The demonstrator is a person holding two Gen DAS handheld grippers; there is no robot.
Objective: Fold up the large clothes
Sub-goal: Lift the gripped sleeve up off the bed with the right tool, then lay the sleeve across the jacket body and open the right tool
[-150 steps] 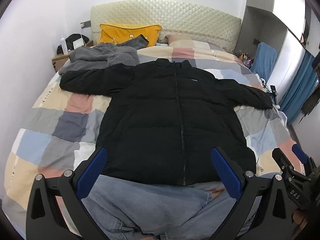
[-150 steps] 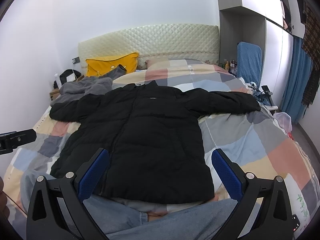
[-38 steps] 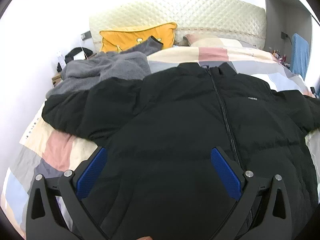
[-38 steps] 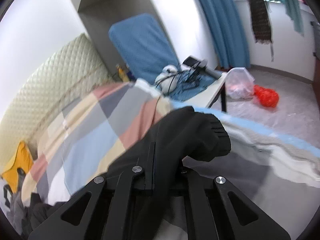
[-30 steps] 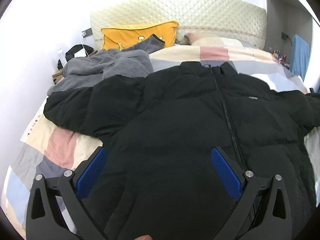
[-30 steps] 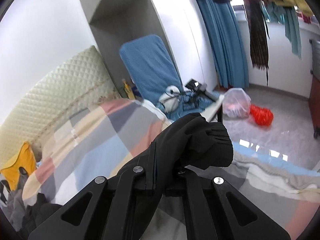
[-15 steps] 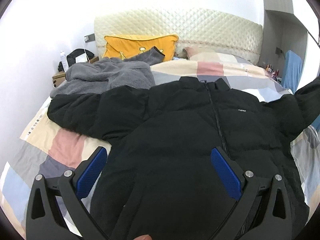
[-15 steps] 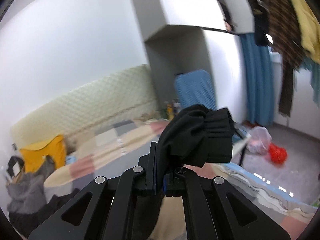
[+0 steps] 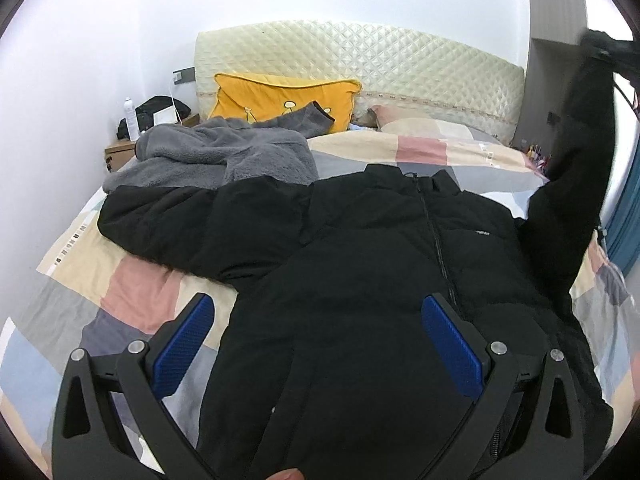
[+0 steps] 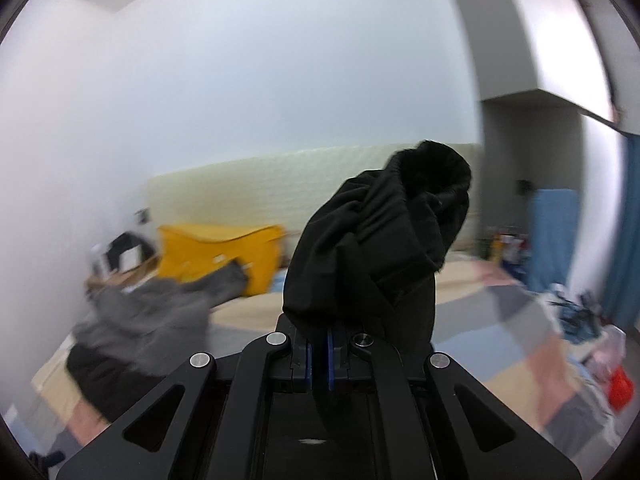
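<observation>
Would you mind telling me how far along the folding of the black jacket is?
Done: the black jacket lies zipped, front up, on the bed. In hand: the right gripper is shut on one sleeve's cuff, lifted clear. Left: the other sleeve remains spread; left gripper open.

A bedroom with plain white walls (image 9: 100,40), evenly lit. A bed (image 9: 132,292) under a patchwork quilt of pink, grey, blue and cream squares fills the room, backed by a cream quilted headboard (image 9: 400,60). A yellow pillow (image 9: 280,96) leans against it, with a grey fleece (image 9: 216,156) heaped in front. A wooden nightstand (image 9: 116,156) in the left corner carries a white bottle (image 9: 130,114) and a dark bag (image 9: 160,110). A grey cabinet (image 9: 556,60) and blue curtain (image 10: 628,220) stand at the right.
</observation>
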